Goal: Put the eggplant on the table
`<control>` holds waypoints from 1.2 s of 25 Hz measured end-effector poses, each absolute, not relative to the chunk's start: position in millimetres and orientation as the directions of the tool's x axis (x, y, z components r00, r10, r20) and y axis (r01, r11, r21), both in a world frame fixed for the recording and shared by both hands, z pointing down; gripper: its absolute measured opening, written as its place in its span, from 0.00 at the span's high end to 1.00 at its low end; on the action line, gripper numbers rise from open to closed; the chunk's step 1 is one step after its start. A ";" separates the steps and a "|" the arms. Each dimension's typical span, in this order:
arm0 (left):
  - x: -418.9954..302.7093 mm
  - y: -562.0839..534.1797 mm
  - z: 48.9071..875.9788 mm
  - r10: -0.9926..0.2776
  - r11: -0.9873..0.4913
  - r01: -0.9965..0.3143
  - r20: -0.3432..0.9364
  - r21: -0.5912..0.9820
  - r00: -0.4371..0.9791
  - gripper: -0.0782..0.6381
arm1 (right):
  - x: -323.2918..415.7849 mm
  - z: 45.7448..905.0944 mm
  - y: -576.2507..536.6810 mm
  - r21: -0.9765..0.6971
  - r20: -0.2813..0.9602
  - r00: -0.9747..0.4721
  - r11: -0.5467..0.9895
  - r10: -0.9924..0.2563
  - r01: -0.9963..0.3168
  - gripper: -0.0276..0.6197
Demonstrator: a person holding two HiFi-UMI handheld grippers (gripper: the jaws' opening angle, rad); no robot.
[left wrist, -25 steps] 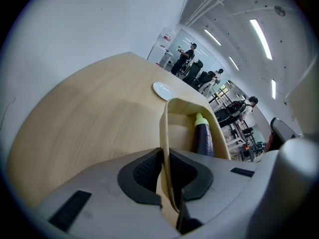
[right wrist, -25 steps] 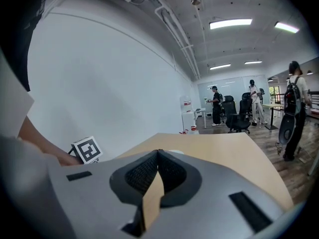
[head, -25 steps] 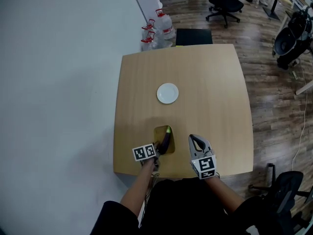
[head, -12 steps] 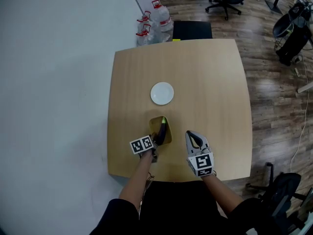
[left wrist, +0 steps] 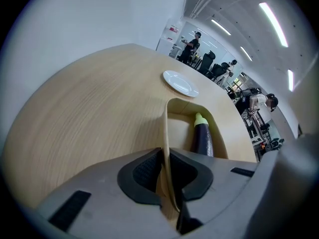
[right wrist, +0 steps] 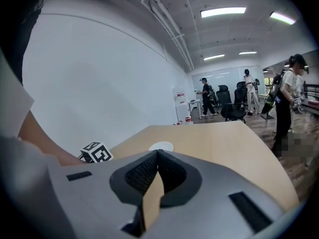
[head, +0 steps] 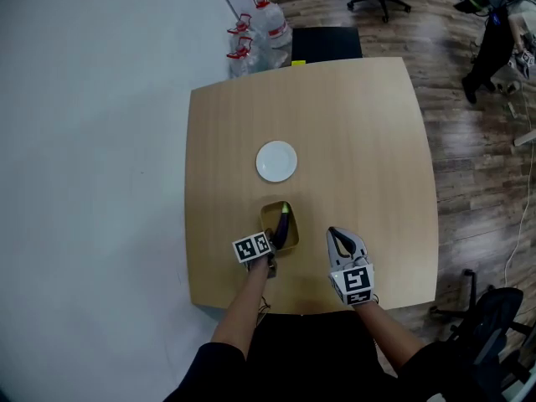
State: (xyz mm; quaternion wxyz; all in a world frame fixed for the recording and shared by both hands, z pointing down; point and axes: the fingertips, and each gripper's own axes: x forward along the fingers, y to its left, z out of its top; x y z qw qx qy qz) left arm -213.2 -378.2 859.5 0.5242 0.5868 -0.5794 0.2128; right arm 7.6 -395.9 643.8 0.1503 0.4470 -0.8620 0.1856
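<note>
A dark purple eggplant [head: 284, 226] with a green stem lies in a tan bowl [head: 270, 219] near the front of the wooden table [head: 360, 141]. My left gripper [head: 270, 251] is shut on the bowl's near rim. In the left gripper view the thin bowl wall [left wrist: 168, 126] runs between the pads, and the eggplant [left wrist: 203, 139] lies inside to the right. Whether the bowl rests on the tabletop I cannot tell. My right gripper [head: 337, 239] is to the right of the bowl, apart from it. Seen in its own view, the right gripper [right wrist: 157, 169] is shut on nothing.
A small white plate [head: 276, 161] sits on the table beyond the bowl. Water jugs [head: 251, 36] and a black seat [head: 327, 42] stand past the far edge. Office chairs and people are farther back on the wooden floor.
The left gripper has brought the bowl with the eggplant lower and a little farther in over the table. The right gripper has shifted along beside it.
</note>
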 end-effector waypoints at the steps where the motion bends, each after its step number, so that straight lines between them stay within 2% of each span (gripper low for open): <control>1: -213.3 -379.4 860.5 -0.457 0.217 -0.905 0.857 0.366 0.237 0.85 | 9.3 645.0 -395.5 -0.186 0.427 -0.552 0.528 -0.716 -0.829 0.86; 6: -211.8 -386.9 863.4 -0.472 0.194 -0.916 0.852 0.352 0.227 0.85 | 17.9 648.6 -392.4 -0.195 0.427 -0.545 0.515 -0.722 -0.835 0.86; 11: -211.1 -388.6 859.0 -0.494 0.186 -0.908 0.835 0.375 0.244 0.64 | 20.0 645.3 -387.8 -0.185 0.417 -0.548 0.523 -0.725 -0.832 0.86; 13: -210.7 -385.0 853.2 -0.506 0.185 -0.900 0.824 0.394 0.257 0.62 | 21.1 640.4 -384.3 -0.180 0.413 -0.546 0.523 -0.729 -0.833 0.86; 20: -214.5 -378.6 820.7 -0.582 0.166 -0.881 0.766 0.442 0.275 0.60 | 19.2 631.3 -369.1 -0.179 0.391 -0.551 0.526 -0.738 -0.832 0.86; 30: -200.6 -345.5 712.0 -0.743 -0.003 -0.878 0.587 0.478 0.321 0.60 | 3.6 603.4 -341.0 -0.147 0.353 -0.561 0.547 -0.749 -0.824 0.86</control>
